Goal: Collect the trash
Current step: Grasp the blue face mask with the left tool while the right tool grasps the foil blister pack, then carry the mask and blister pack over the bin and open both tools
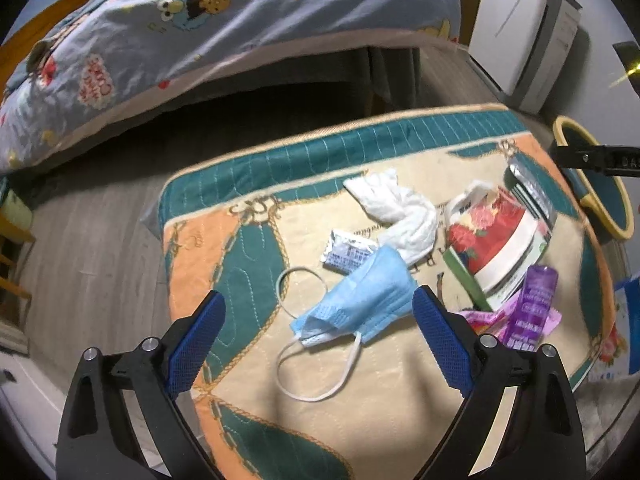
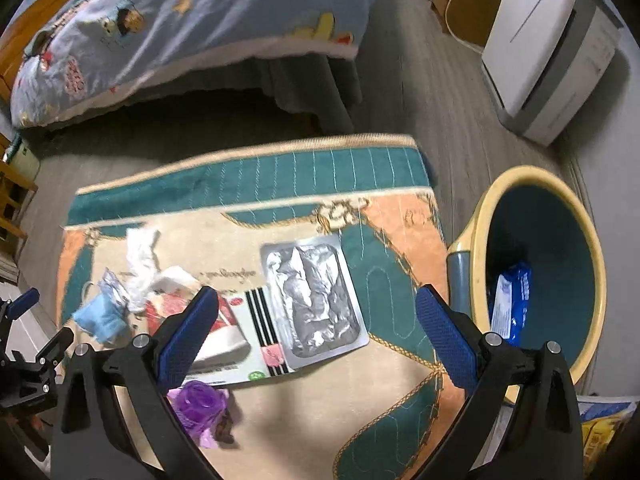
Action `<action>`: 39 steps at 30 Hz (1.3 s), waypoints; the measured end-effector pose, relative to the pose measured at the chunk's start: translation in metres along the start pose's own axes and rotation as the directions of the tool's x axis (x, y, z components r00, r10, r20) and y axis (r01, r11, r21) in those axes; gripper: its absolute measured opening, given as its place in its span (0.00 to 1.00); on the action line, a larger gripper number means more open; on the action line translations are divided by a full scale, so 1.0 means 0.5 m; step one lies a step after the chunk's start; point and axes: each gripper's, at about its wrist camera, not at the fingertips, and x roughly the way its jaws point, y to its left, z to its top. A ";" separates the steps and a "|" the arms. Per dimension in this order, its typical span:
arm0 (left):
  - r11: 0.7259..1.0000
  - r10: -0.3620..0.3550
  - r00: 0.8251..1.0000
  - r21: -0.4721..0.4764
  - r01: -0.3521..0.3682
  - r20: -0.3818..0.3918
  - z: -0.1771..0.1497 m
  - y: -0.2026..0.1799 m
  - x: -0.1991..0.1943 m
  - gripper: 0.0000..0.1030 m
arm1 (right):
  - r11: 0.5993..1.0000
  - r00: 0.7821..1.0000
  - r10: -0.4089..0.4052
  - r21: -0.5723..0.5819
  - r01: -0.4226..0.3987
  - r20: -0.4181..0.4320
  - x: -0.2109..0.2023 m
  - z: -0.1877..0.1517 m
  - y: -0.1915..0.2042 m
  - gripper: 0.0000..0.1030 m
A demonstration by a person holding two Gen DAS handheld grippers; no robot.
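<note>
The rug [image 1: 224, 248] lies on the floor [image 1: 100, 216] in front of the bed [image 1: 200, 20]. On the rug, the face mask [image 1: 356, 296] sits near the middle, with the tissue [image 1: 400, 208] behind it and the small packet [image 1: 346, 254] touching its far side. The food box [image 2: 256, 344] and foil tray [image 2: 314, 296] lie to the right of the mask. The bottle [image 1: 532, 308] is by the rug's near right edge. The bin [image 2: 540, 264] stands on the floor just past the rug's right edge, with a wrapper [image 2: 510, 304] inside it
</note>
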 end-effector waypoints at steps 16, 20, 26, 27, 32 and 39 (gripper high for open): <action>0.995 -0.052 0.994 0.080 0.060 -0.100 0.002 -0.048 0.068 0.58 | 0.994 0.978 0.087 -0.042 -0.097 -0.187 0.107 -0.023 0.020 0.54; 0.993 -0.050 0.989 0.097 0.064 -0.137 0.001 -0.054 0.079 0.13 | 0.994 0.980 0.090 -0.040 -0.099 -0.175 0.102 -0.022 0.011 0.37; 0.994 -0.055 0.995 0.092 0.062 -0.079 0.021 -0.056 0.045 0.07 | 0.986 0.975 0.169 0.027 -0.167 -0.143 0.074 -0.016 -0.018 0.17; 0.994 -0.061 0.996 0.088 0.066 -0.066 0.025 -0.057 0.039 0.07 | 0.986 0.977 0.167 0.042 -0.163 -0.129 0.066 -0.015 -0.027 0.16; 0.992 -0.097 0.995 0.082 0.097 -0.010 0.046 -0.074 0.005 0.07 | 0.985 0.983 0.164 0.074 -0.158 -0.087 0.043 -0.003 -0.064 0.16; 0.985 -0.145 0.989 0.093 0.142 0.027 0.063 -0.100 -0.021 0.07 | 0.978 0.984 0.169 0.136 -0.161 -0.048 0.020 0.014 -0.125 0.16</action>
